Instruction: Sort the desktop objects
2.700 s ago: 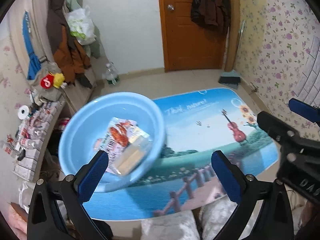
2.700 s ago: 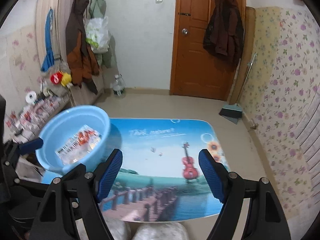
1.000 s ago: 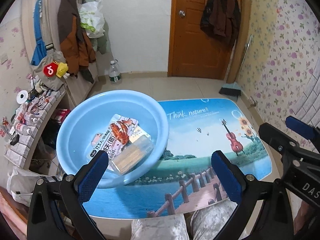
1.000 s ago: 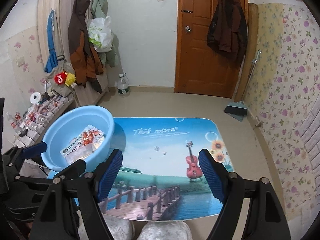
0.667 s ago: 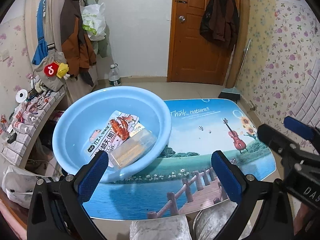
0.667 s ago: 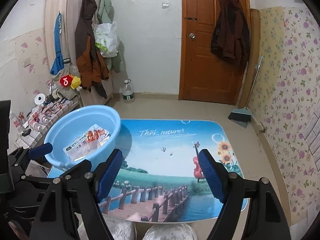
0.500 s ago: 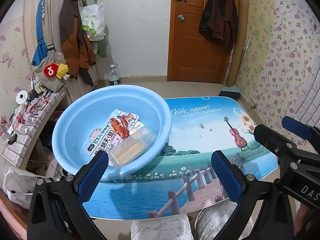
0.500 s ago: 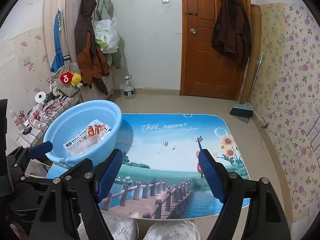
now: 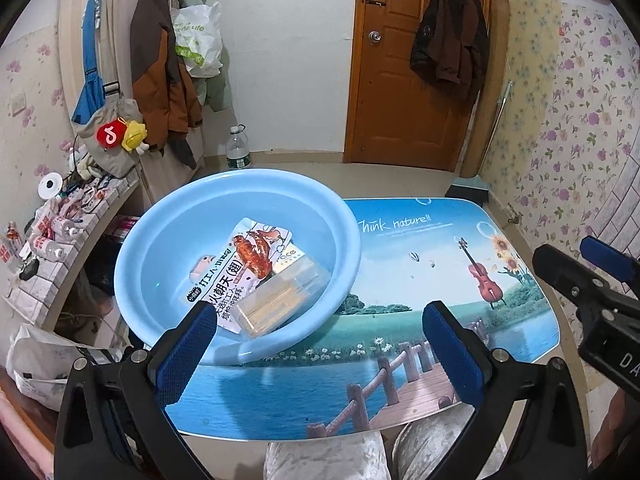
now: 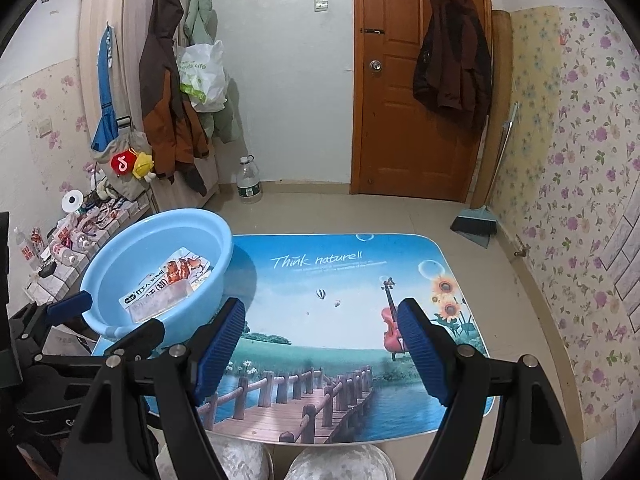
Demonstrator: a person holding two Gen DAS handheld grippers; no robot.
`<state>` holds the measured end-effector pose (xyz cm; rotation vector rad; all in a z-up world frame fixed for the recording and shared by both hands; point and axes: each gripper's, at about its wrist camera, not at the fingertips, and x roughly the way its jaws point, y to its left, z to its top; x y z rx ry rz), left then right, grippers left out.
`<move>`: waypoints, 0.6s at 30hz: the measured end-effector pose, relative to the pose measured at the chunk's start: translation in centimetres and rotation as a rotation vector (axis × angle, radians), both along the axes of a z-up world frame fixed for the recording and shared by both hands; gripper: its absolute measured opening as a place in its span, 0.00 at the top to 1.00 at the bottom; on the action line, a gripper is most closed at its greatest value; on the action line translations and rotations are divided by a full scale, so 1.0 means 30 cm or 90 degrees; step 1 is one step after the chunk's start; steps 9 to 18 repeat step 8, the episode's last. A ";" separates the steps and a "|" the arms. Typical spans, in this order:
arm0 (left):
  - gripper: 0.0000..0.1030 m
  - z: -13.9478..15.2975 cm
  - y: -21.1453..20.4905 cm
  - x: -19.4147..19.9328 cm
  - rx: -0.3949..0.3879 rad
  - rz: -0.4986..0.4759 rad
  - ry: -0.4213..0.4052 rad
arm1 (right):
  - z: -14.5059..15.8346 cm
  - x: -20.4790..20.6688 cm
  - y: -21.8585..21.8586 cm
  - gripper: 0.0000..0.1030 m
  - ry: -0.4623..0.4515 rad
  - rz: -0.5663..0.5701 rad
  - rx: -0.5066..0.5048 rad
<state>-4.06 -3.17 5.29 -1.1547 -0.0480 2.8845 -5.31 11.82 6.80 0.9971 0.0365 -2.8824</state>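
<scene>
A light blue basin [image 9: 168,216] [image 10: 132,248] stands at the left end of the picture-printed table [image 9: 420,256] [image 10: 340,280]. In it lie a snack packet [image 9: 236,268] [image 10: 168,276] and a clear box of sticks [image 9: 280,300] [image 10: 160,300] partly on top of the packet. My left gripper [image 9: 320,344] is open and empty above the table's near edge, just this side of the basin. My right gripper [image 10: 320,344] is open and empty over the near middle of the table. The right gripper also shows at the right edge of the left wrist view [image 9: 592,280].
A low shelf with small bottles and packets [image 9: 52,232] [image 10: 68,240] runs left of the table. A water bottle [image 10: 248,180], a broom and dustpan [image 10: 476,224] stand on the floor beyond. Coats hang on the door and wardrobe. Knees [image 10: 332,460] show under the near edge.
Both views have pulled back and risen a little, so the basin and table sit lower and smaller. The basin's contents have not moved. Both grippers stay open.
</scene>
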 end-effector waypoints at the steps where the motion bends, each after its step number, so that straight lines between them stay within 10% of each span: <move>1: 0.00 0.002 -0.001 0.001 0.001 0.001 0.001 | -0.001 -0.001 -0.002 0.22 -0.001 0.001 0.000; 18: 0.00 0.013 -0.010 0.002 -0.001 0.005 0.010 | -0.002 -0.001 -0.005 0.22 0.000 0.001 0.000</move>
